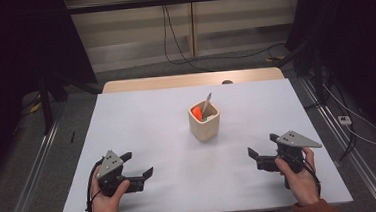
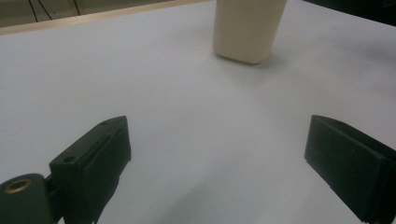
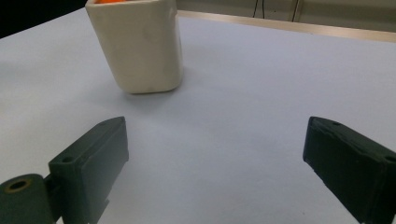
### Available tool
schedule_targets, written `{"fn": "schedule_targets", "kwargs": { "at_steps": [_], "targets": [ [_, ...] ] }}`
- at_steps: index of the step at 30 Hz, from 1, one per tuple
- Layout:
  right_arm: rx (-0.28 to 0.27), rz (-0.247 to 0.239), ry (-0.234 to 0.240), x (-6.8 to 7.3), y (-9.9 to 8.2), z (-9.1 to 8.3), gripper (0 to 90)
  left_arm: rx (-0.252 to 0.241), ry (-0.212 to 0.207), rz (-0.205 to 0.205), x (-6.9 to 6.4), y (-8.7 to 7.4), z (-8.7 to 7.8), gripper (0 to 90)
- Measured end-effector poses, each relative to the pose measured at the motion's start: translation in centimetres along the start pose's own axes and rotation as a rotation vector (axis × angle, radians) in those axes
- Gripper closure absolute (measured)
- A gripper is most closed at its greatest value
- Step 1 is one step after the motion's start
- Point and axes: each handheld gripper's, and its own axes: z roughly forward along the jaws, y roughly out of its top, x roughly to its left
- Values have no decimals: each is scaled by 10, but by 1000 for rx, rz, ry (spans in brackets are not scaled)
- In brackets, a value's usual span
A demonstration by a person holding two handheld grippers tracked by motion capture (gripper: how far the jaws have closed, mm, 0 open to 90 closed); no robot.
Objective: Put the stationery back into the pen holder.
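Closest to the person, both hands sit low at the near edge of the white table [image 1: 141, 114], each holding a gripper just above the surface. The left gripper [image 1: 138, 164] is at the near left with its jaws spread wide apart and nothing between them, same story in the left gripper view [image 2: 217, 154], just bare tabletop in the gap. The right gripper [image 1: 262, 146] is at the near right, jaws also wide apart and holding nothing, and the right gripper view [image 3: 215, 154] backs that up. Between the two it's plain white surface, so nothing is blocking either one's line to the middle. Further out, roughly centre of the table and well apart from both grippers, stands the cream cup [image 1: 204, 121], upright, with something orange [image 1: 197, 112] inside and a grey stick-like thing [image 1: 205, 106] leaning out of the top toward the far right. I can't tell what those two really are. Past the far edge there's a strip of wooden tabletop [image 1: 189, 80], then grey floor with black cables [image 1: 172, 47] trailing across it, and dark stands on both sides.
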Motion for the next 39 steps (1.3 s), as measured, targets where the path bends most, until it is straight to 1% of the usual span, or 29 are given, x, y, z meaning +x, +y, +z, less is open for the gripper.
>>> {"fn": "schedule_targets", "kwargs": {
  "at_steps": [2,4,9,20,23,26,30,32,36,39],
  "targets": [
    [-3,4,-7,-1,-2,-4,63,1,1,5,0,0,0,70],
    [-4,5,-12,-4,-4,-7,63,-4,2,1,0,0,0,70],
    [-6,15,-39,-11,-10,-16,63,2,0,8,-1,0,0,70],
    [-2,34,-78,-22,-24,-27,63,-1,4,3,-2,0,-1,70],
    [-2,30,-91,-25,-29,-28,63,-6,7,1,-2,0,-1,70],
    [-7,41,-97,-26,-33,-26,63,-4,5,3,-3,0,-1,70],
    [20,40,-93,-25,-38,-22,63,-2,7,11,-2,0,-2,70],
    [19,38,-88,-25,-37,-21,63,-9,9,0,-1,0,-2,70],
    [33,33,-87,-24,-37,-19,63,-11,10,-2,0,0,-3,70],
    [33,40,-89,-25,-37,-18,63,-14,11,-18,1,-1,-2,70]
  ]
}}
